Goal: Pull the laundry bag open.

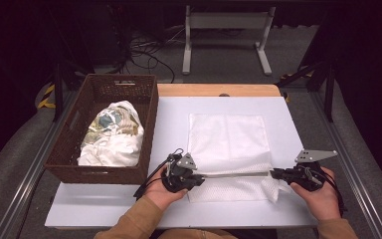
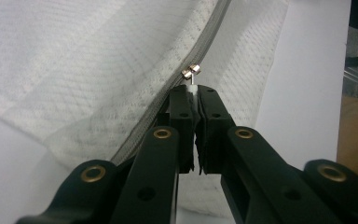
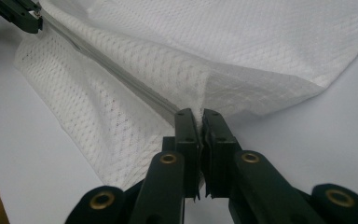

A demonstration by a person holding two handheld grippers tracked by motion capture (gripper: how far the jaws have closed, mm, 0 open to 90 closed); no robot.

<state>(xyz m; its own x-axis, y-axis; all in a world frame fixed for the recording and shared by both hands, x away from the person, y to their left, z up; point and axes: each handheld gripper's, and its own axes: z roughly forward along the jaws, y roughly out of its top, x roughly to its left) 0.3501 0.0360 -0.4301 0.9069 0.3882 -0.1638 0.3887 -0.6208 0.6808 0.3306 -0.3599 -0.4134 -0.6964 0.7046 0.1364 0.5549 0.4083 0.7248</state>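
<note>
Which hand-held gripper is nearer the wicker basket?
Left. The left hand-held gripper sits just off the wicker basket at its near right corner, shut on the zipper pull; the right hand-held gripper holds the mesh bag at its far end.

wicker basket [image 1: 74, 134] L | clothes [image 1: 113, 134] inside | white frame [image 1: 226, 22] bkgd

So the mesh bag [image 1: 228, 154] lies flat about mid-surface [image 1: 298, 124], with the basket [image 1: 104, 129] just to its left, hanging off the surface's left edge. A bundle of cloth [image 1: 113, 134] sits in the basket. Along the bag's near side runs the zipper [image 1: 234, 174], left gripper [image 1: 199, 177] at its left end, right gripper [image 1: 273, 173] at its right end.
</note>
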